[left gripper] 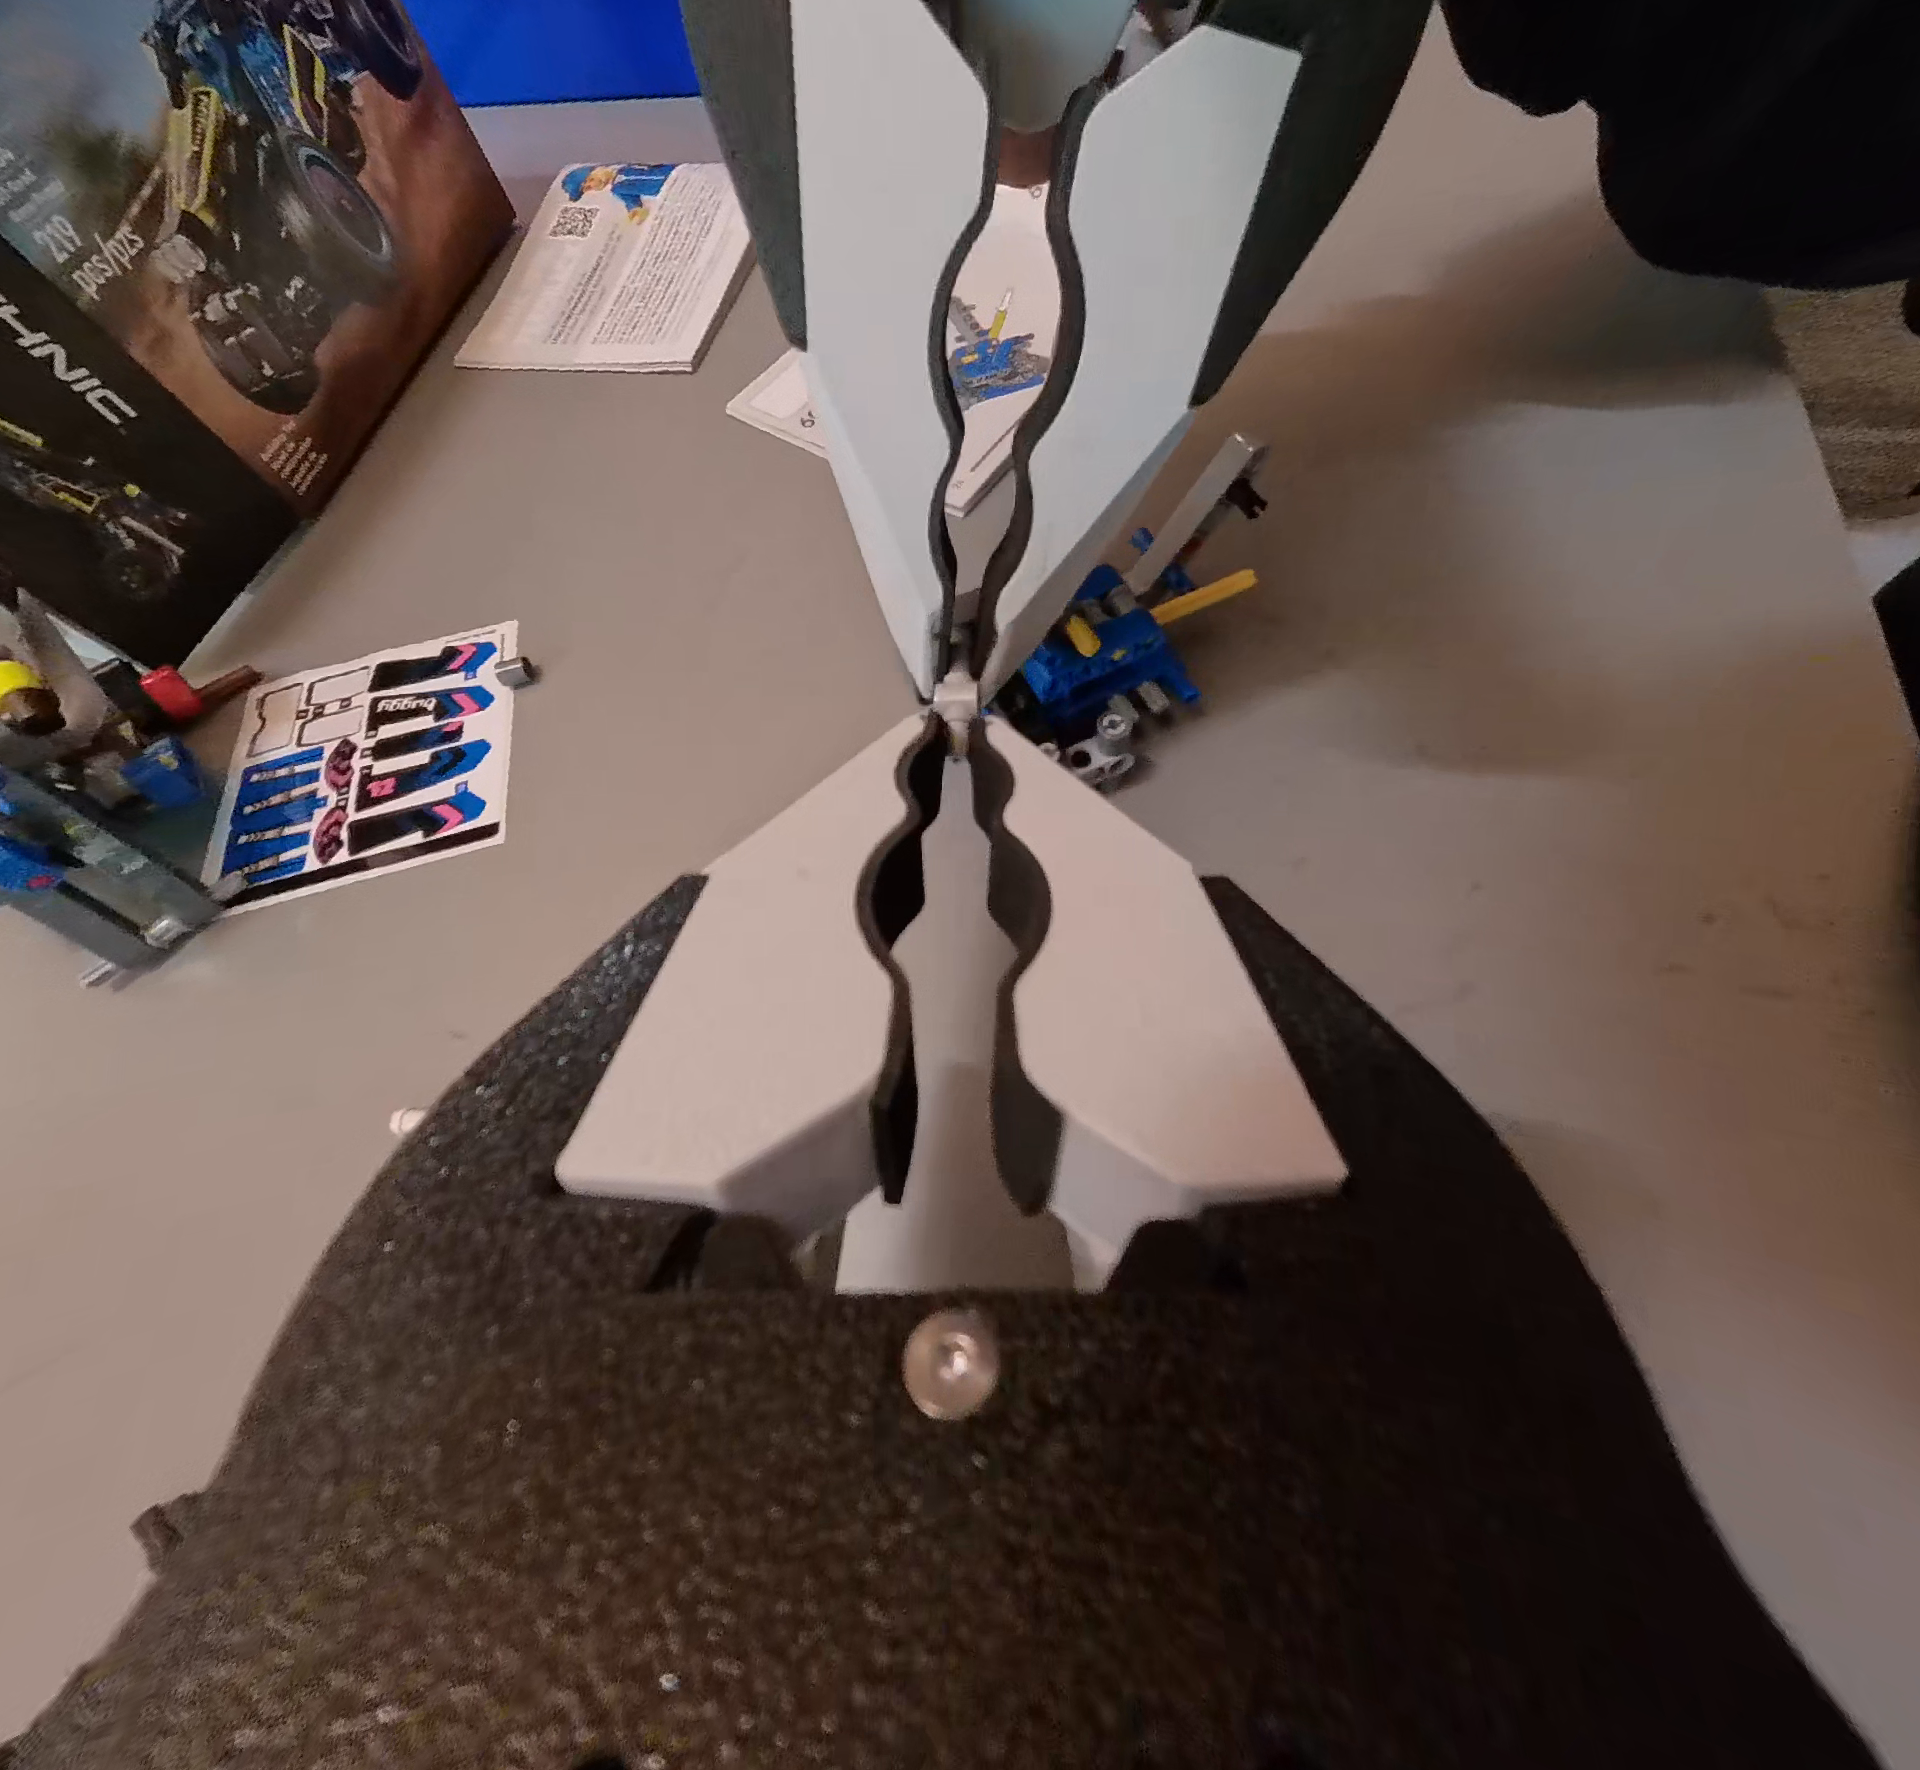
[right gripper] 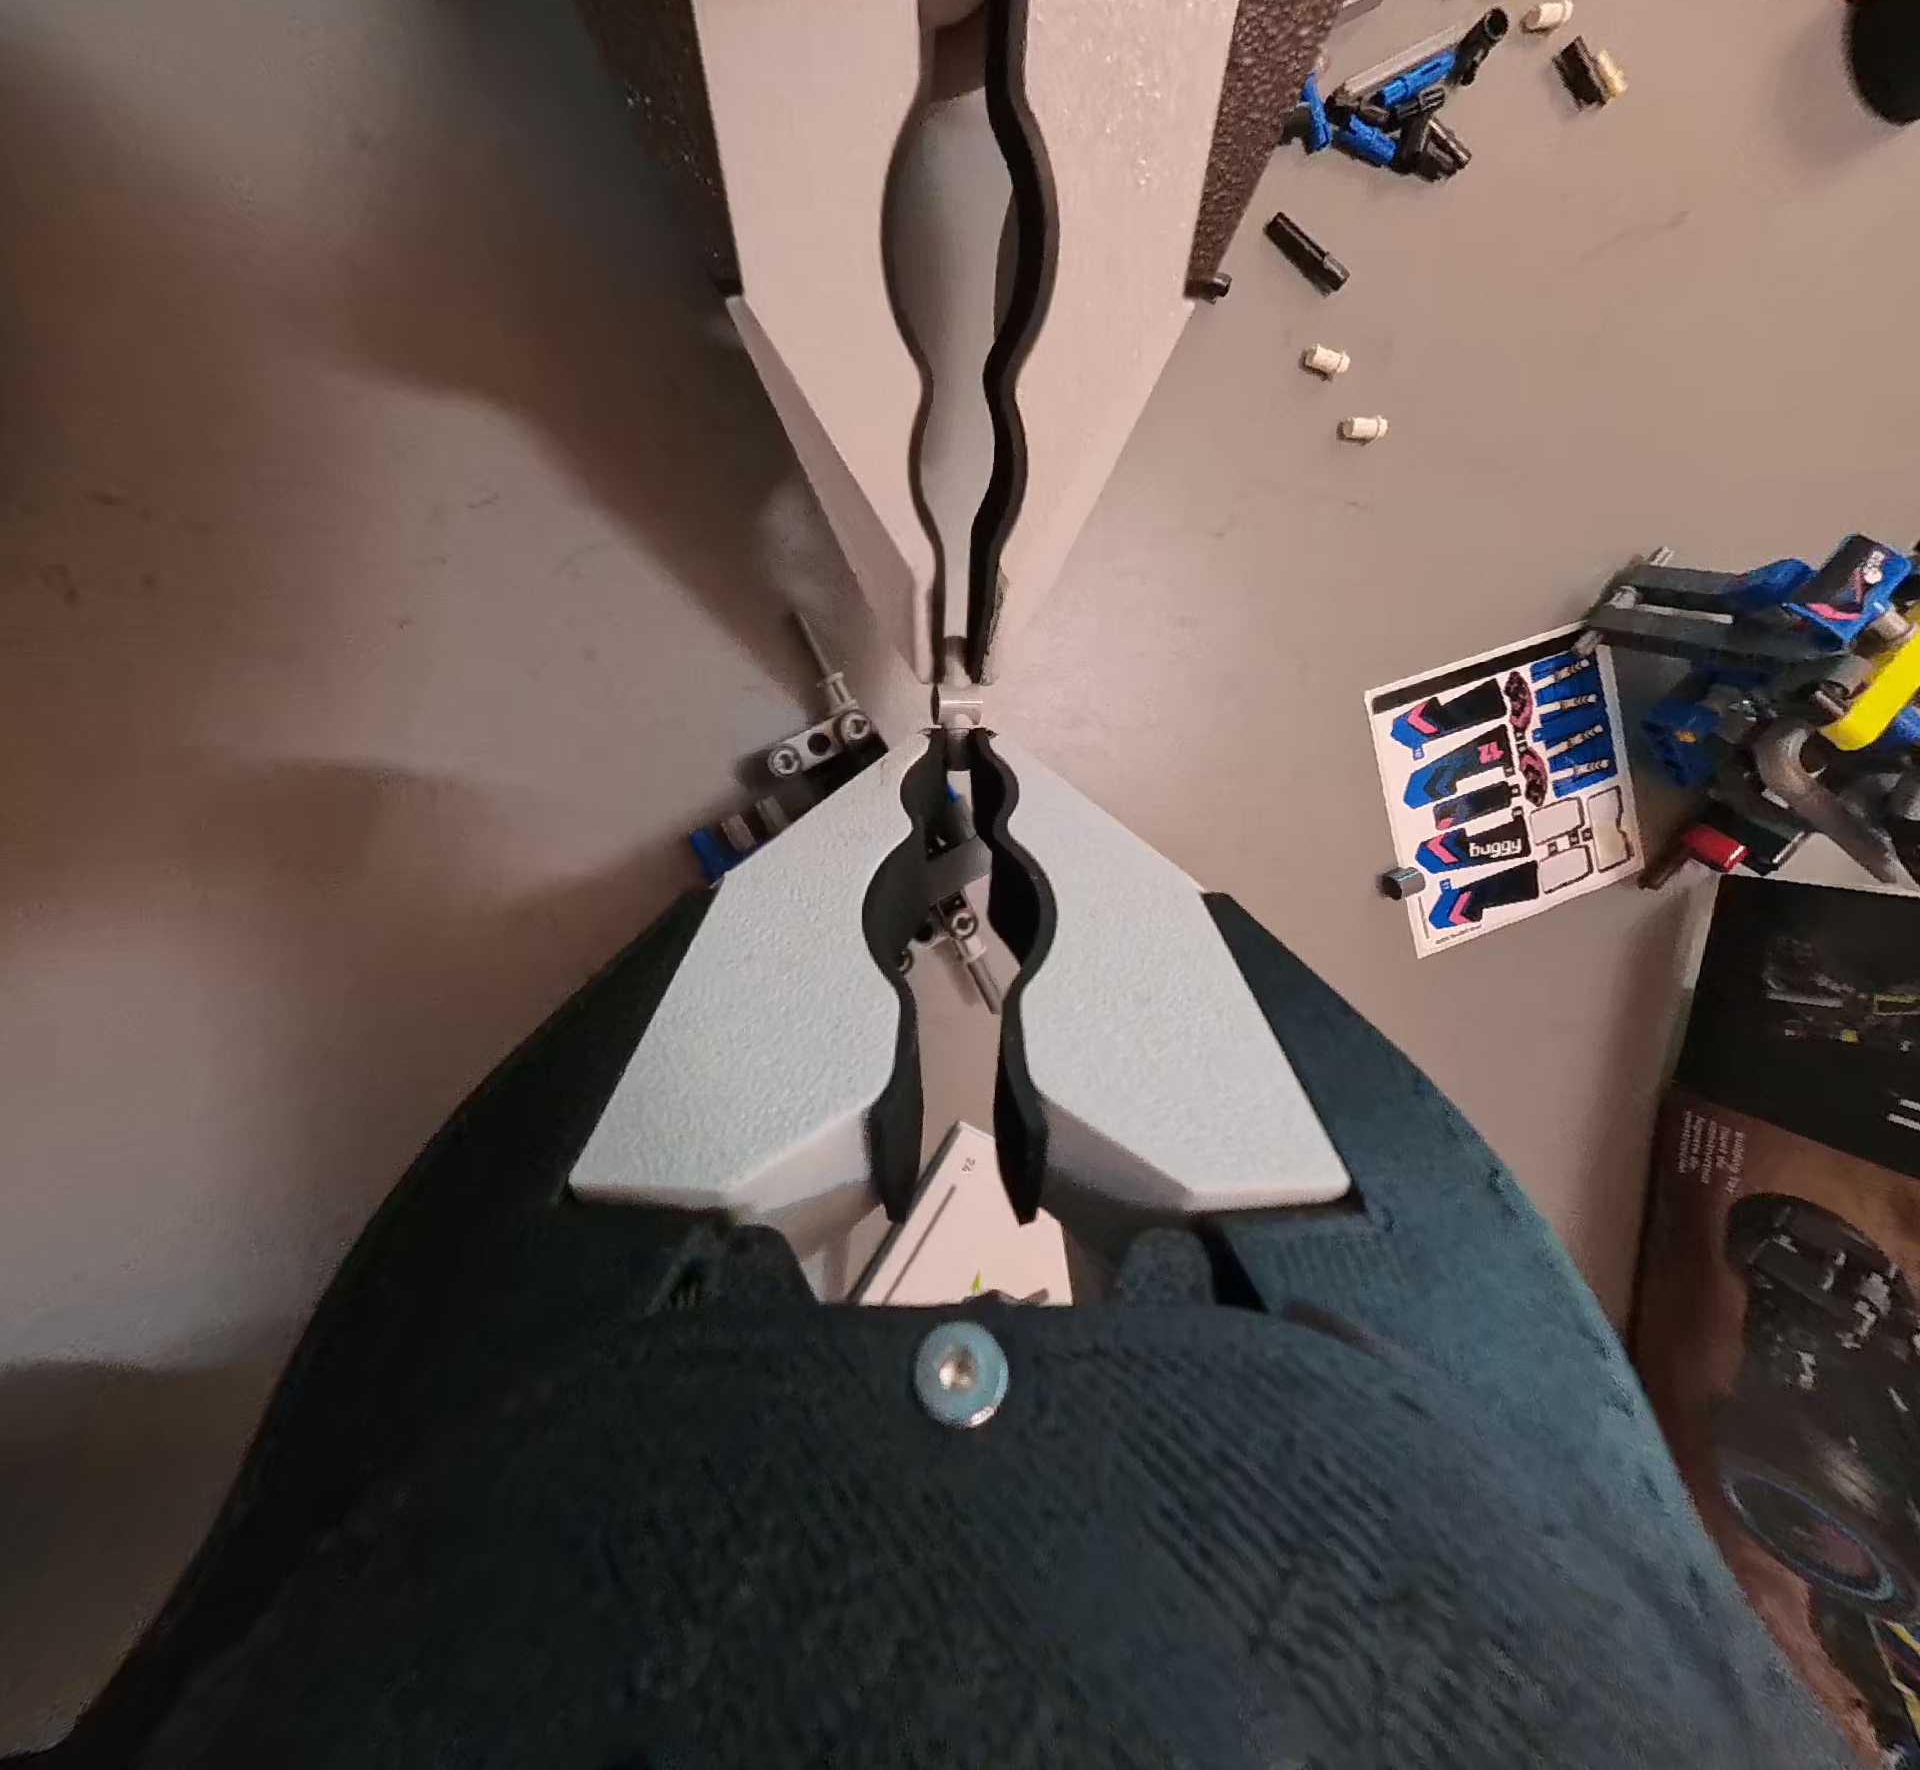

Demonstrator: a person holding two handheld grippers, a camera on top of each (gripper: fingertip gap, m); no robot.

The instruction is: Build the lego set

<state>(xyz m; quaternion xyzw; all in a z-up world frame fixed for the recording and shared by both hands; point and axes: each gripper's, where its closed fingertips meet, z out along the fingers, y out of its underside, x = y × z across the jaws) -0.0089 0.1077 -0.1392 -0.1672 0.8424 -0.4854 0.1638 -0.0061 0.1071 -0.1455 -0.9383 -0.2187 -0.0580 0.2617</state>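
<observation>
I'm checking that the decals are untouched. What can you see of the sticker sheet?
The sticker sheet is a white glossy rectangle lying flat on the grey table, apart from both grippers. It carries blue, black and pink decals, some with chevron stripes, plus a few pale outlined ones at one end. None looks peeled. A small grey piece lies by one corner, and the partly built blue model sits at one short edge. A few decals bear print.

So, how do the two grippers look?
Left gripper: black grainy body, a silver screw at centre, pale grey wedge fingers lined with wavy black pads. Right gripper: same build, but a dark teal body with its own screw.
</observation>
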